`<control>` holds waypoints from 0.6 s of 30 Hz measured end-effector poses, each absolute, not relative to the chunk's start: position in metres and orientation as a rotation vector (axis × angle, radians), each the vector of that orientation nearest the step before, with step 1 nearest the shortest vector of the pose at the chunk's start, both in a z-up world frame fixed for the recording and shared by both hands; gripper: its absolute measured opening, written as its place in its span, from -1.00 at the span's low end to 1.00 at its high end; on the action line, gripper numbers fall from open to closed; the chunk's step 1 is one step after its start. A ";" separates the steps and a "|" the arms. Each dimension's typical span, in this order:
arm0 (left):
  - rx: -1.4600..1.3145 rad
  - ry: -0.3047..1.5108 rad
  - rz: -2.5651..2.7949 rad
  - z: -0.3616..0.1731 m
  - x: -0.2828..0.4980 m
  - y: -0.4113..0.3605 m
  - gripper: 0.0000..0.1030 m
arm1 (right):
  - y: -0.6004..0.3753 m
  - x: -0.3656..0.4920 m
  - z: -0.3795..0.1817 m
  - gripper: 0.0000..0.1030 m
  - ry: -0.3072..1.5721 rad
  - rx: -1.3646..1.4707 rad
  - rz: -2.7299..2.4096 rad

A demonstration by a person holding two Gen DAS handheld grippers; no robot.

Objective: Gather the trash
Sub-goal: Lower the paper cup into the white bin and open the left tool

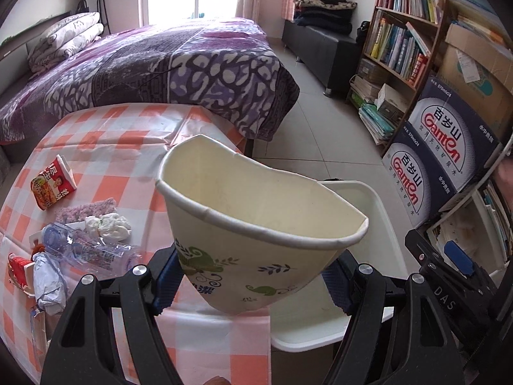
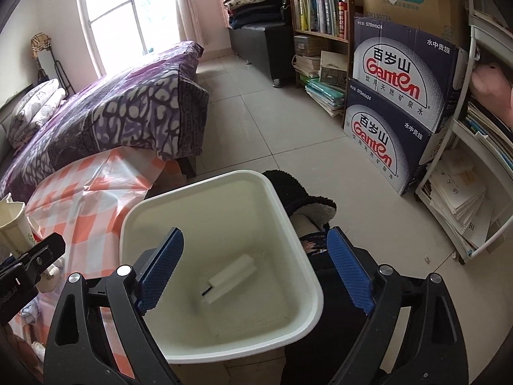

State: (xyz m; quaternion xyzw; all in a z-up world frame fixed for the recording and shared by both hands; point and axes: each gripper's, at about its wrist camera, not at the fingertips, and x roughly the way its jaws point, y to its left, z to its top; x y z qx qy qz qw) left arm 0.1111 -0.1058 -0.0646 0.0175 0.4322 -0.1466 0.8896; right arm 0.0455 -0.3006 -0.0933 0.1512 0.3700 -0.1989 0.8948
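White paper cup with green leaf print (image 1: 256, 240) sits crushed in my left tool (image 1: 253, 280) beside the white plastic bin (image 2: 221, 256); my right tool (image 2: 256, 269) gapes empty above it, so next I carry over and drop.

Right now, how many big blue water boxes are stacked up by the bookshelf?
2. The lower Ganten box sits on the floor beside the bookshelf, and the upper Ganten box rests on top of it. More could be hidden behind them.
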 end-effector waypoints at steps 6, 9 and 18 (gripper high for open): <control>0.046 0.909 -0.348 -0.071 0.115 -0.131 0.42 | -0.322 0.039 -0.094 0.74 0.764 0.338 -0.455; 0.037 0.926 -0.381 -0.075 0.116 -0.141 0.43 | -0.331 0.035 -0.094 0.74 0.763 0.350 -0.474; 0.008 0.924 -0.470 -0.075 0.114 -0.150 0.76 | -0.340 0.029 -0.090 0.81 0.755 0.373 -0.496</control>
